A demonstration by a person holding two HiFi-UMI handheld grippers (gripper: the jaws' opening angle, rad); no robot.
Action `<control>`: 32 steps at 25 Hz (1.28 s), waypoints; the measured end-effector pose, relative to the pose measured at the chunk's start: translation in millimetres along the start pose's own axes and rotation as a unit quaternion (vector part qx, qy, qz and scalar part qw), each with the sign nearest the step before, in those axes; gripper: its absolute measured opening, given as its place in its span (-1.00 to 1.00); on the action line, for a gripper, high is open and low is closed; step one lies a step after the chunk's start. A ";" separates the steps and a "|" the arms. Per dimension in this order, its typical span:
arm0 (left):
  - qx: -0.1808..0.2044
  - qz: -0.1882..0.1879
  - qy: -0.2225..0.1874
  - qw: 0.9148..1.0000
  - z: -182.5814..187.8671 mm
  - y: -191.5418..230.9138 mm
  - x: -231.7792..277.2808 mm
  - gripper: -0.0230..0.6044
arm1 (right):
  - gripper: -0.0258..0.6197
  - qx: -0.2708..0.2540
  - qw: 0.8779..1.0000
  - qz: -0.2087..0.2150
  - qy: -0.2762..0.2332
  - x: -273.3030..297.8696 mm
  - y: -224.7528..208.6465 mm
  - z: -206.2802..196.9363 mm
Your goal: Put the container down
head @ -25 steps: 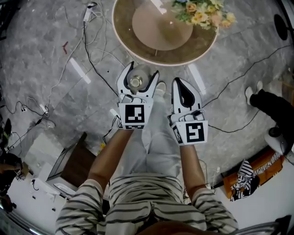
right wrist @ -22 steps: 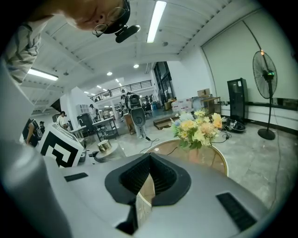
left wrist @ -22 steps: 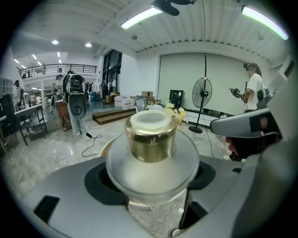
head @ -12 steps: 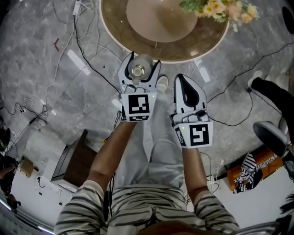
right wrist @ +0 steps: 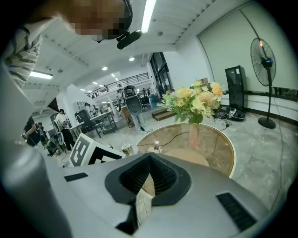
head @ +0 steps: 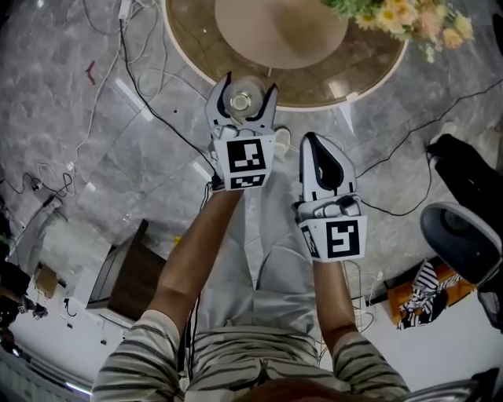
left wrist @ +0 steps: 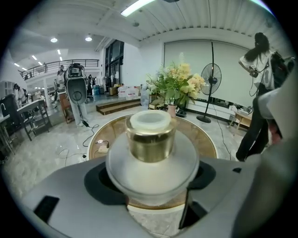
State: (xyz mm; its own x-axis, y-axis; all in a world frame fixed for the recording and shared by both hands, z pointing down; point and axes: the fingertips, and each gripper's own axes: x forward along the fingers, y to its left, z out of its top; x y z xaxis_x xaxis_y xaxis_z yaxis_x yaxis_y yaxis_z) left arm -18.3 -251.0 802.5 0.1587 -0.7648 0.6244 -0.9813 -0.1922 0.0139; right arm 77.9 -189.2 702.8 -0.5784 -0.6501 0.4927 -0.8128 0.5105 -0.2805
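A frosted glass container (left wrist: pixel 151 165) with a gold collar and a white cap sits upright between the jaws of my left gripper (head: pixel 242 94), which is shut on its round body. From the head view the container (head: pixel 240 100) hangs just over the near rim of the round glass table (head: pixel 196 59). My right gripper (head: pixel 322 157) is lower and to the right, over the floor, with its jaws together and nothing in them. In the right gripper view the right gripper (right wrist: pixel 148 179) points towards the table (right wrist: pixel 219 148).
A vase of yellow and white flowers (head: pixel 401 20) stands on the table's right side. Cables (head: pixel 149 94) trail over the marble floor at left. A person's dark legs (head: pixel 464 177) and a fan base (head: pixel 460 235) are at right. A brown box (head: pixel 130 279) sits lower left.
Both grippers have moved forward towards the table; the left one with the container has gone from over the floor to the table's near rim. The grip has not changed.
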 end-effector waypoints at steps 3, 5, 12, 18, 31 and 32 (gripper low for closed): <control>0.000 0.005 0.000 1.000 -3.5 7.0 12.3 0.13 | -0.89 -0.001 1.000 0.001 0.006 3.2 0.0 -5.3; 0.000 0.010 0.002 1.000 -6.7 12.6 21.3 0.13 | -0.89 0.001 1.000 0.002 0.008 5.8 -0.6 -7.7; 0.008 0.018 0.008 1.000 -19.5 24.6 53.1 0.13 | -0.89 0.010 1.000 0.007 0.017 10.3 2.2 -20.0; 0.034 0.017 0.011 0.999 -29.3 28.6 82.4 0.13 | -0.89 0.015 1.000 0.006 0.027 14.5 -1.2 -30.2; 0.024 0.029 0.005 0.999 -23.3 46.7 115.1 0.14 | -0.89 0.026 0.999 0.008 0.041 15.6 -2.7 -39.9; 0.025 0.031 0.005 0.999 -22.6 47.5 115.9 0.14 | -0.89 0.025 0.999 0.007 0.041 15.5 -3.5 -39.4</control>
State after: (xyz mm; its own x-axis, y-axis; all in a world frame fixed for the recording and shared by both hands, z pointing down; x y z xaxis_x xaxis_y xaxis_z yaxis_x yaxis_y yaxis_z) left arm -49.0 -334.9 893.2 0.0959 -0.7705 0.6301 -0.9826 -0.1744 -0.0637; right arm 74.5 -178.9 743.9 -0.5838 -0.5944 0.5531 -0.8084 0.4886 -0.3282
